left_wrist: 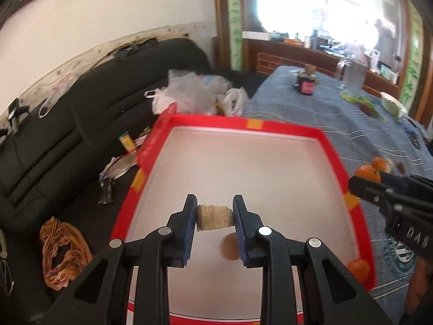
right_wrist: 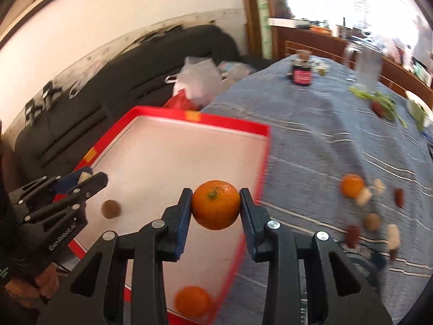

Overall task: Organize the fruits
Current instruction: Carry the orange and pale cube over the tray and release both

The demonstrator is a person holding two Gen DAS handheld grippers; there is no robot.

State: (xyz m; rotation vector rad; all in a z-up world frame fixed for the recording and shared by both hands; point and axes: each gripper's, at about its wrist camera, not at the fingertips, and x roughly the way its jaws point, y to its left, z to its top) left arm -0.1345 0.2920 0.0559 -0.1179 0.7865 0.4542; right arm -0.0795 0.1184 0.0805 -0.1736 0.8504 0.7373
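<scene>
A mandarin [right_wrist: 216,204] is pinched between the jaws of the right gripper [right_wrist: 216,205] and is carried in the air above the right-hand edge of the red-rimmed tray [right_wrist: 266,146], stem end turned up toward the camera. The tray's pale floor lies below and to the left of the fruit, so the coming move is judged to turn on a short carry leftward past the rim and then a lowering.

A beige, ribbed, roughly cylindrical piece [left_wrist: 214,217] is clamped by the left gripper [left_wrist: 214,218], its long axis crosswise from one pad to the other. What the piece is cannot be told. It is held over the near middle of the tray, directly above the bare floor, so only a descent is needed there.

Inside the tray, a small brown round item [right_wrist: 111,209] rests near the left edge, and a second mandarin [right_wrist: 192,301] sits in the near right corner. That corner is nearly under the held mandarin, so a drop further inward is judged safer.

On the blue tablecloth [right_wrist: 311,140], well to the right of the tray, another mandarin [right_wrist: 351,185] and several small brown and pale pieces are left unsorted. The right gripper is the nearer one to them.
</scene>
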